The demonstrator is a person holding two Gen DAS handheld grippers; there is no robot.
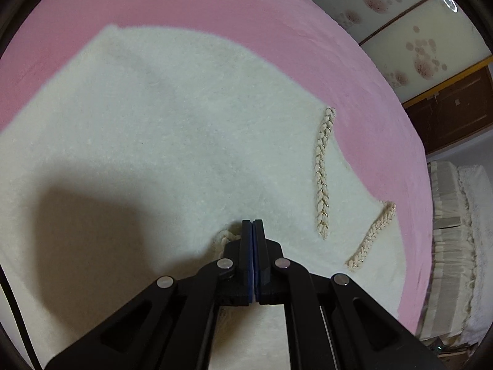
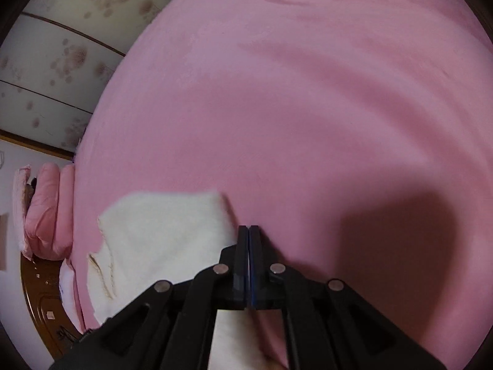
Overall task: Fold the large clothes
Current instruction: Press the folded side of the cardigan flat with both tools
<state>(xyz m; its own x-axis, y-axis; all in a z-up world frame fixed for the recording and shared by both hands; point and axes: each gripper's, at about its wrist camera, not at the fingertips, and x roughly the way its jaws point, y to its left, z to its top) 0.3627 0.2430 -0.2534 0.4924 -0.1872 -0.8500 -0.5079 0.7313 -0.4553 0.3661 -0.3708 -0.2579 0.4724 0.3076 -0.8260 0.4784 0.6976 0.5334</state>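
Note:
A fluffy cream garment (image 1: 148,129) with braided trim strips (image 1: 322,172) lies spread over the pink bed cover (image 1: 215,6). My left gripper (image 1: 252,222) is shut above it, and a bunched piece of braided trim (image 1: 225,238) rises to its fingertips, so it looks pinched there. In the right wrist view a smaller part of the cream garment (image 2: 160,231) runs in from the left and passes under my right gripper (image 2: 249,227). That gripper is shut too, with a pale sliver of cloth showing between its pads. The pink bed cover (image 2: 308,108) fills the area ahead of it.
Floral-patterned sliding panels (image 1: 400,30) and a dark wooden frame (image 1: 450,108) stand beyond the bed. Folded pale bedding (image 1: 453,246) lies off the bed's right side. Pink pillows (image 2: 46,209) and a wooden headboard (image 2: 40,308) are at the left in the right wrist view.

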